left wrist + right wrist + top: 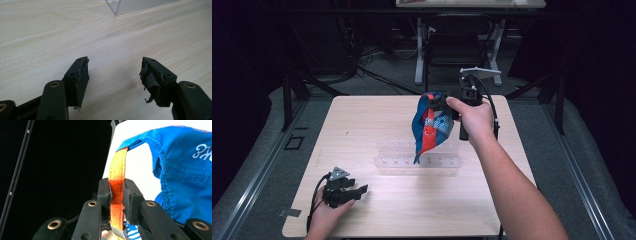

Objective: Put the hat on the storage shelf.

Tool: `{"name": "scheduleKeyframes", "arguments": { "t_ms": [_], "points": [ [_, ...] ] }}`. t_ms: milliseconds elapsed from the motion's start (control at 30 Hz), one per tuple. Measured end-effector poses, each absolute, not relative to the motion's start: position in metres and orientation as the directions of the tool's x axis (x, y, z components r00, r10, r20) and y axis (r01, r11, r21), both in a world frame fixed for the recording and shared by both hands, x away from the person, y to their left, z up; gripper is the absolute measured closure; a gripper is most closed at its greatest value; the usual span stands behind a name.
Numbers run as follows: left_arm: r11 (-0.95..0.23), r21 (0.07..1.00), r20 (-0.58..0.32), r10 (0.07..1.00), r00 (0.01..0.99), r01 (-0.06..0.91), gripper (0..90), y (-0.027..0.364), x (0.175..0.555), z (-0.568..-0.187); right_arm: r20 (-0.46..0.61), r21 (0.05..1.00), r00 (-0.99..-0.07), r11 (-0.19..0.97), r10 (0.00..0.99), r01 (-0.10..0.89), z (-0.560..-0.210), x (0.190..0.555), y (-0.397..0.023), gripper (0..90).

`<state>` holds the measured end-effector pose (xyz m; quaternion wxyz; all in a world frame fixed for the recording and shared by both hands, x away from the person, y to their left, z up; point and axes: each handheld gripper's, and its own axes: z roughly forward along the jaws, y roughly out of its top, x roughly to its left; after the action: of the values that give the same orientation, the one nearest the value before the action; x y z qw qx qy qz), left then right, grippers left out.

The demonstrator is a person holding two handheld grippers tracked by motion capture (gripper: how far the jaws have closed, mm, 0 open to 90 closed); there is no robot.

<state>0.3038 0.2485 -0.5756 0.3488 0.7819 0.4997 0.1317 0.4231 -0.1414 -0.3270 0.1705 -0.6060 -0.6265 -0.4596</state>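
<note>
Bag (432, 127) hangs over clear rack (418, 159); right gripper (116, 192) fingers pinch orange strap (117, 173); left gripper (113, 72) fingers spread.

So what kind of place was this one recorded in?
Probably a lab or recording studio, not a home. A small wooden table stands alone under bright light with dark surroundings, cables trail across the grey floor behind, and a desk on white legs stands beyond.

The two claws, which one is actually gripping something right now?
The right claw, raised above the table, is shut on the orange strap of the blue bag. The left claw rests open near the table's front edge with nothing between its jaws.
</note>
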Motion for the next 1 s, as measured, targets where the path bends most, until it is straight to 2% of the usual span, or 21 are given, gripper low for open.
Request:
{"name": "scheduleKeyframes", "arguments": {
  "t_ms": [633, 1000],
  "points": [
    [-0.263, 0.676, -0.139, 0.872, 0.469, 0.689, 39.2, 0.248, 0.305, -0.576, 0.753, 0.313, -0.173, -0.115, 0.635, 0.943, -0.364, 0.428, -0.132, 77.6],
    [-0.258, 0.682, -0.14, 0.872, 0.468, 0.684, 39.2, 0.248, 0.305, -0.577, 0.754, 0.316, -0.176, -0.114, 0.633, 0.942, -0.366, 0.428, -0.134, 77.5]
  ]
}}
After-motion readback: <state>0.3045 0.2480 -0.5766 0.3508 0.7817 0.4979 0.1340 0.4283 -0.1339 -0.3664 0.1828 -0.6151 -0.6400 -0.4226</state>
